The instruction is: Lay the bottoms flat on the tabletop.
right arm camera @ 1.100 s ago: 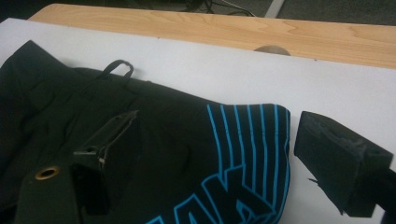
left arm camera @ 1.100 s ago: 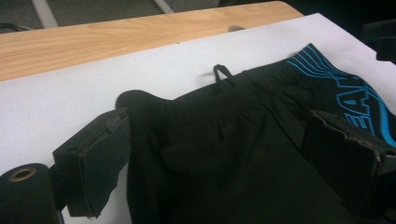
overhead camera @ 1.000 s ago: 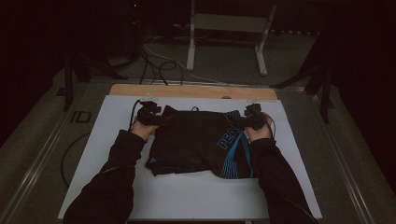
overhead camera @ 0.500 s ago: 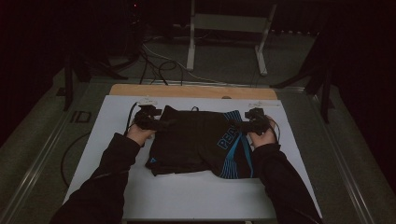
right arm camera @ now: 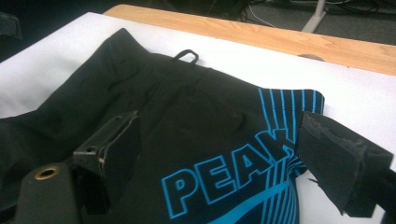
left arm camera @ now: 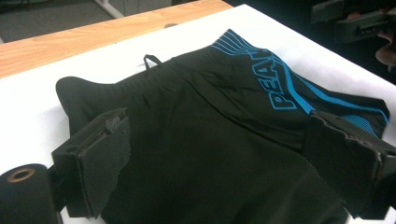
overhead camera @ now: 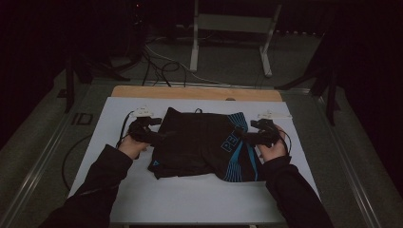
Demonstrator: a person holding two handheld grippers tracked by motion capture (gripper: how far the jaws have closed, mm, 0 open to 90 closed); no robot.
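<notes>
Dim, murky high view (gripper views brighter, slightly soft)

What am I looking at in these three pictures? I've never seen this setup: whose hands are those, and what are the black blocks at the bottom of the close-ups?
No robot here: a person at a table holds a hand tool in each hand, each with two fingers that can pinch. The overhead picture looks forward and down; the left gripper sits at the left edge of the black shorts, the right gripper at their right edge. The shorts, with blue stripes and blue lettering, lie flat on a white board, which rests on the wooden table.

The two close-ups come from small cameras riding on each tool. The black blocks are that tool's own fingers, seen from behind. In both they stand wide apart over the cloth, so both are open and nothing is held yet.
</notes>
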